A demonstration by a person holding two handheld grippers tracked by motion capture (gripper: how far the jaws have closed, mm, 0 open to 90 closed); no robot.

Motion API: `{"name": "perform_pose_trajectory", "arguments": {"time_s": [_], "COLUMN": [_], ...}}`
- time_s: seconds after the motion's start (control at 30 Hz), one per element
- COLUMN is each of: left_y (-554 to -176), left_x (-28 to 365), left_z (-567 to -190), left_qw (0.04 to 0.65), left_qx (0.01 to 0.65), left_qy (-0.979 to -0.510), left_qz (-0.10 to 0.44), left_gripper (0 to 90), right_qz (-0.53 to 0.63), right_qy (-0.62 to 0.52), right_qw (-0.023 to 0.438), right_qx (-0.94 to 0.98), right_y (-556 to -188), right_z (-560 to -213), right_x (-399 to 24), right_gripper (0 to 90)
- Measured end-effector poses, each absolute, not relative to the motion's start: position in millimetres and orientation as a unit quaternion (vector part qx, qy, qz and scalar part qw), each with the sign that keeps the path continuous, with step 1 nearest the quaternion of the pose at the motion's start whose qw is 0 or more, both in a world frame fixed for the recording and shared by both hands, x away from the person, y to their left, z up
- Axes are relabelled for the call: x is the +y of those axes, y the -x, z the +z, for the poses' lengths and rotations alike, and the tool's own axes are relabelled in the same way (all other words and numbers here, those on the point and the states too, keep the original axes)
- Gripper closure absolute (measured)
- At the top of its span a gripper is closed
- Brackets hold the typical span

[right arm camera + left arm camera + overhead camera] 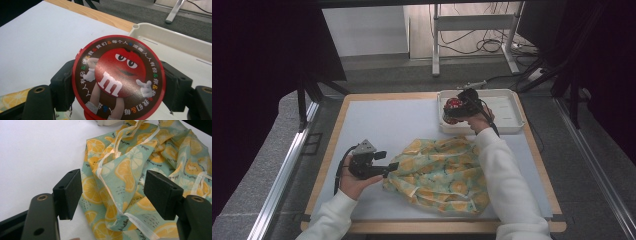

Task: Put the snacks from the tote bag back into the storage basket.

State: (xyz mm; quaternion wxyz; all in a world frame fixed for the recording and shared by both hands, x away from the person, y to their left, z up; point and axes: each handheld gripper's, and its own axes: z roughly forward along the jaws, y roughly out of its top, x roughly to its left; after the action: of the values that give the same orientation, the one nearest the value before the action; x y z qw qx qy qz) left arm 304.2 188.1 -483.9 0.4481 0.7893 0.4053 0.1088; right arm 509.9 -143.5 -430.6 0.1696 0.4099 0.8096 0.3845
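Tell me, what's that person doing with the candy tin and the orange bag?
A person holds a gripper in each hand at a table. The right gripper is shut on a round red candy tin with a cartoon candy on its lid, above the near corner of a white tray. The left gripper is open, its jaws to either side of a fold of the crumpled lemon-print cloth bag on the white mat; the pads aren't pressing on it.

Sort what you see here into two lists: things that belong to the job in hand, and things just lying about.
In the job:
- candy tin, gripped by the right gripper
- lemon-print bag, with the open left gripper at its edge
- white tray, beside the tin

Lying about:
- metal stand on the floor beyond the table
- cables under it
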Motion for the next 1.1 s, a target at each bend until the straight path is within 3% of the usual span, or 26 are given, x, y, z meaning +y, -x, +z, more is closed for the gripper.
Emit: {"name": "perform_pose_trajectory", "arguments": {"time_s": [1.1], "left_y": [-304.2], "left_x": [189.0], "left_z": [-483.6], "left_qw": [0.449], "left_qx": [0.405], "left_qy": [-0.789], "left_qz": [0.109], "left_gripper": [31.0], "right_qz": [0.352], "right_qy": [-0.424], "right_qw": [0.173], "right_qx": [0.817], "right_y": [-533.9], "right_z": [-456.8], "right_x": [-135.5], "right_gripper": [25.6]}}
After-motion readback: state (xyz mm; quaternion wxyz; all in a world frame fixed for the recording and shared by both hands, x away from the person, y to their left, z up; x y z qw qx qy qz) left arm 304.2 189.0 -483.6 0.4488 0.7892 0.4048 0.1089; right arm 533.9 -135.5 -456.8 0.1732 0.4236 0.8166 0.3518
